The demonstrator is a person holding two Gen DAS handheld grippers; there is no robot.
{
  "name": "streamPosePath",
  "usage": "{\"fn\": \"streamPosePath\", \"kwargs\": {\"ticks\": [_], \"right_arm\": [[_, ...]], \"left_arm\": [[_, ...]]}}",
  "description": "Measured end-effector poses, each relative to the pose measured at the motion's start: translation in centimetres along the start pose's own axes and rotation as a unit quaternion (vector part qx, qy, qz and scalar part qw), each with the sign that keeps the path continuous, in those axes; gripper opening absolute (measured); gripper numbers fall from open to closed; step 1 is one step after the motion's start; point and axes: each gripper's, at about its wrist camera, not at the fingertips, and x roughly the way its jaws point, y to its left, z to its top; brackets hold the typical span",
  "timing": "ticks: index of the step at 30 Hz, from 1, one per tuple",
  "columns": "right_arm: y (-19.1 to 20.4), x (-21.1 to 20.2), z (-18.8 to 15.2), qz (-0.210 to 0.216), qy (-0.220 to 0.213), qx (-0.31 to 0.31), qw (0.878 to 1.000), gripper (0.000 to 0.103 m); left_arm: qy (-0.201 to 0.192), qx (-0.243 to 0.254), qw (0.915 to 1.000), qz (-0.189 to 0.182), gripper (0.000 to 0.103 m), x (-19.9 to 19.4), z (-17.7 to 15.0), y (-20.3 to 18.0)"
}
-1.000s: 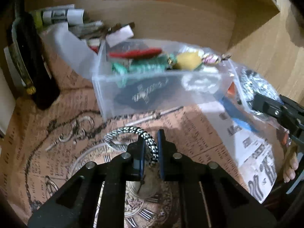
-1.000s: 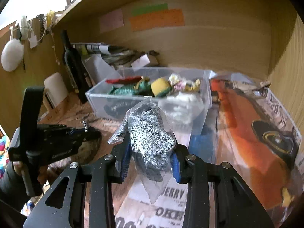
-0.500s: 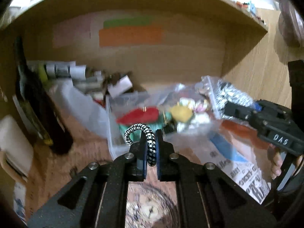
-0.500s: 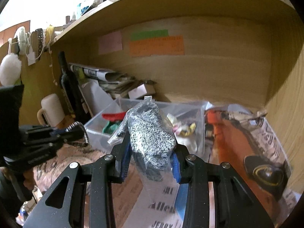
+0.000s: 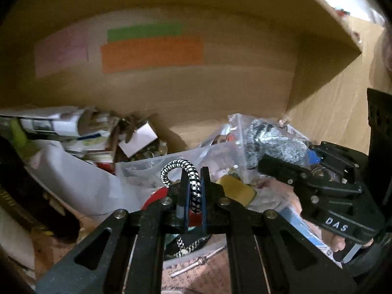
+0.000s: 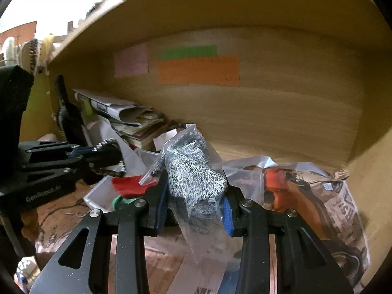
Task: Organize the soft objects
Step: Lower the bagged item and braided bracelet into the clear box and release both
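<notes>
- Left gripper: pressed on the cord, a black-and-white braided loop arching up and to the left, with the rest hanging down below.
- Right gripper: pinching the bagged knit, a grey speckled piece inside a clear plastic bag, with loose film trailing under the jaws.
- Both items held in the air just above the clear bin, which stands on the shelf among papers and already has a red thing and other small things inside.
- Cord probably light and floppy but with some spring; best held at the middle of the loop, as now, so no end drags.
- Knit probably very light and squashy; bag film looks slippery, so better to grip through the film on the bulk of the knit, not on the empty film.
- Compared with a second ago: both grippers raised from the table level and brought closer to the bin and to each other; cord lifted off the printed paper; grips unchanged.
- Left view blurred, so fine detail in the bin hard to read.
</notes>
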Motion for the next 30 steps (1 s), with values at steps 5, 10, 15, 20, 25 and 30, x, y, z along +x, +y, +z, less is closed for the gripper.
{"fn": "streamPosePath", "kwargs": {"ticks": [5, 10, 15, 20, 25, 30], "right_arm": [[-0.6, 3.1, -0.4, 0.004, 0.034, 0.006, 0.999, 0.034], [-1.0, 5.5, -1.3, 0.011, 0.074, 0.011, 0.997, 0.035], [-0.9, 5.6, -1.6, 0.005, 0.083, 0.005, 0.997, 0.038], [-0.5, 5.3, -1.6, -0.008, 0.081, -0.009, 0.997, 0.057], [-0.3, 4.2, -1.2, -0.009, 0.067, -0.014, 0.998, 0.062], [-0.1, 2.2, -0.7, -0.008, 0.047, -0.017, 0.999, 0.065]], "left_arm": [[0.043, -0.003, 0.9991, -0.006, 0.006, 3.6, -0.7, 0.3], [0.080, -0.010, 0.9966, -0.015, 0.007, 5.6, -2.2, 0.5], [0.089, -0.011, 0.9958, -0.020, 0.023, 4.8, -3.2, 0.4], [0.075, -0.016, 0.9970, -0.012, 0.051, 2.9, -3.7, 0.9], [0.068, -0.018, 0.9975, -0.010, 0.053, 1.2, -4.0, 1.3], [0.037, -0.008, 0.9992, 0.013, 0.053, -1.4, -3.8, 1.0]]}}
